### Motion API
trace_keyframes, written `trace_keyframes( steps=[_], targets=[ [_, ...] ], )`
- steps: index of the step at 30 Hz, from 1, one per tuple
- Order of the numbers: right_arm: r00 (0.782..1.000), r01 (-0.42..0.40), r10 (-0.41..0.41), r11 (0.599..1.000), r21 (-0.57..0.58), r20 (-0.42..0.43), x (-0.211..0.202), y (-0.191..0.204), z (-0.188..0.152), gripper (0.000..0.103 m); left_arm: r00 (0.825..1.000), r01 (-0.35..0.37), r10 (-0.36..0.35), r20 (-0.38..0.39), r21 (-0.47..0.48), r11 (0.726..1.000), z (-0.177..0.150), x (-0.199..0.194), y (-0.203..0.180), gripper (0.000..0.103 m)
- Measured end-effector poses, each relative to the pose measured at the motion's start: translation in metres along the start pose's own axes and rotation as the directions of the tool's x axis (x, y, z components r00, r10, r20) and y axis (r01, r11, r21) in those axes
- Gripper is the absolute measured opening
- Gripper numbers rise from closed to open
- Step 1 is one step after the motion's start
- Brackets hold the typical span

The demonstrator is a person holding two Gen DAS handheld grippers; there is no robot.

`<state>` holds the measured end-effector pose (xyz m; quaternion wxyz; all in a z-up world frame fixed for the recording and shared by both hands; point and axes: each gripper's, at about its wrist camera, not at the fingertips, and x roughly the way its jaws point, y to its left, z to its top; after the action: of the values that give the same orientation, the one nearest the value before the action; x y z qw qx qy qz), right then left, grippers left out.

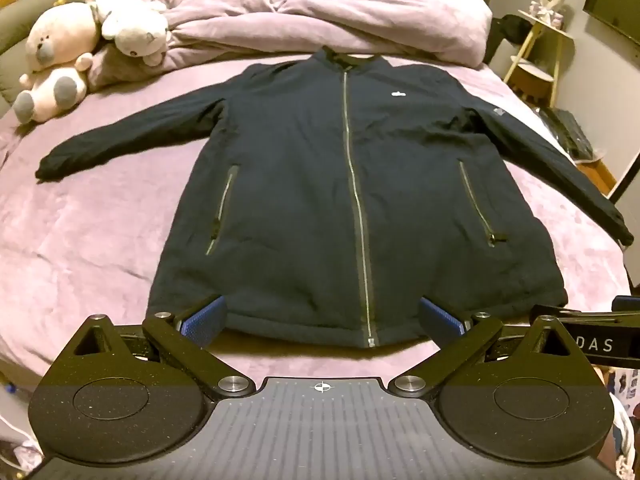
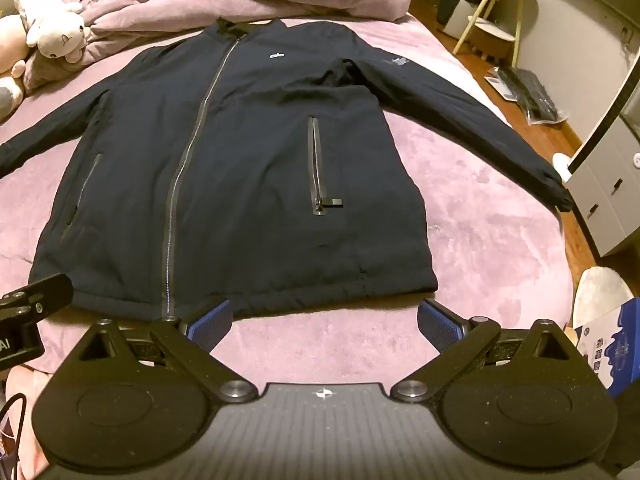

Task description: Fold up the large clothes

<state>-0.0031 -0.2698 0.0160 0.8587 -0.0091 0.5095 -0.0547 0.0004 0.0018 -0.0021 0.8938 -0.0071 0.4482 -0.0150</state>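
A dark navy zip-up jacket (image 1: 340, 184) lies flat, front up, on a purple bed, both sleeves spread out to the sides and the collar at the far end. It also shows in the right wrist view (image 2: 224, 168). My left gripper (image 1: 322, 316) is open and empty, its blue pads at the jacket's hem near the centre zip. My right gripper (image 2: 324, 320) is open and empty, just in front of the hem's right part. Each gripper's body shows at the edge of the other's view.
A crumpled purple duvet (image 1: 320, 20) lies beyond the collar. Stuffed toys (image 1: 80, 48) sit at the far left of the bed (image 1: 80, 240). A small side table (image 1: 540, 52) and floor clutter stand to the right. A white cabinet (image 2: 608, 184) is at the bed's right.
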Motion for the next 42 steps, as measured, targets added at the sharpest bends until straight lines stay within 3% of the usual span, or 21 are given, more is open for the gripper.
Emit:
trace_keyframes(
  steps=[42],
  targets=[
    [1.000,-0.002,0.003,1.000,0.021,-0.024,0.0068,-0.0035,-0.0047,0.099,1.000,0.012,-0.012,-0.018,-0.017,1.000,-0.0029,0.0055,-0.0011,0.103]
  ],
)
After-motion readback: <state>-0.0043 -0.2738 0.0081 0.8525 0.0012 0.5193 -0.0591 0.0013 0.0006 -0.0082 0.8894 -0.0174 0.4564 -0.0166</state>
